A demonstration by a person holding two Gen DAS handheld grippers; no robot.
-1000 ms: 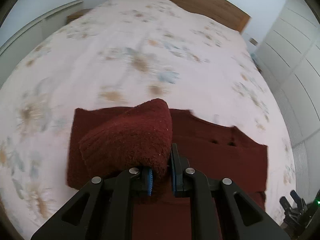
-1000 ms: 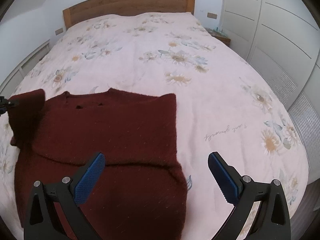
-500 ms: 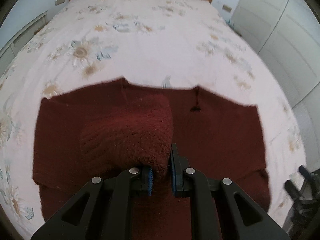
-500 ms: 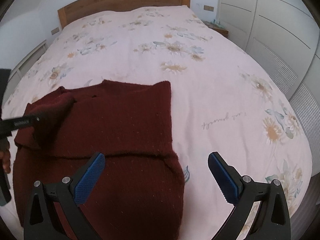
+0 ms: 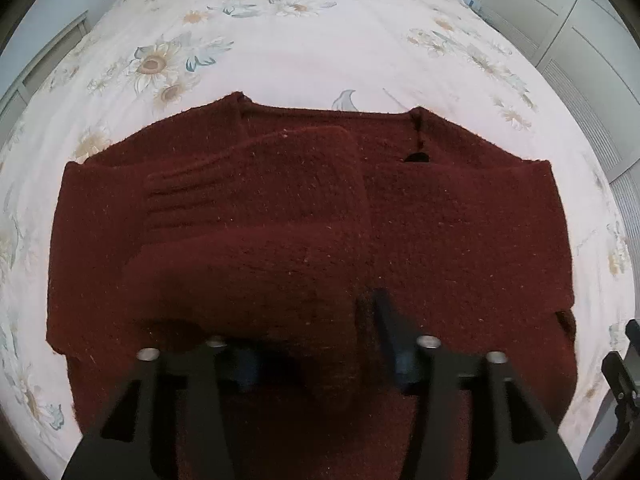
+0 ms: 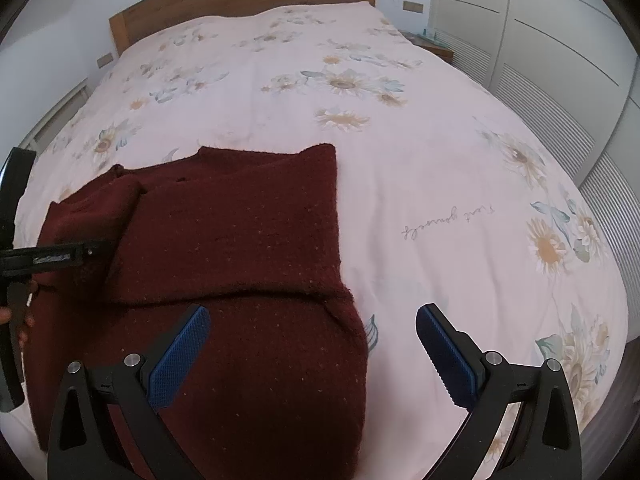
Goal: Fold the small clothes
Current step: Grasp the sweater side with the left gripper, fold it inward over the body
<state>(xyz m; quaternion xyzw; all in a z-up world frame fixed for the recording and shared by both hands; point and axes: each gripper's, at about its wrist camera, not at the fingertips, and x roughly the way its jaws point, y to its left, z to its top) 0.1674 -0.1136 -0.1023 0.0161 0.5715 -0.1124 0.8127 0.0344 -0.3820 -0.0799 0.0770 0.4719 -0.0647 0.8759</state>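
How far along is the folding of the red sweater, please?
Done: both sleeves lie folded across the sweater on the bed. In hand: the left gripper has just been opening, with its sleeve between the jaws. The right gripper hangs open. Left: folding the body.

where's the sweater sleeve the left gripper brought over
In the left wrist view, the sleeve lies folded across the dark red sweater, just ahead of the left gripper.

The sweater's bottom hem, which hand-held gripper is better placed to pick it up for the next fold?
Right, probably. The right hand-held gripper hangs open and empty directly over the sweater's lower part. The left hand-held gripper, jaws just opening, still has the folded sleeve between its fingers.
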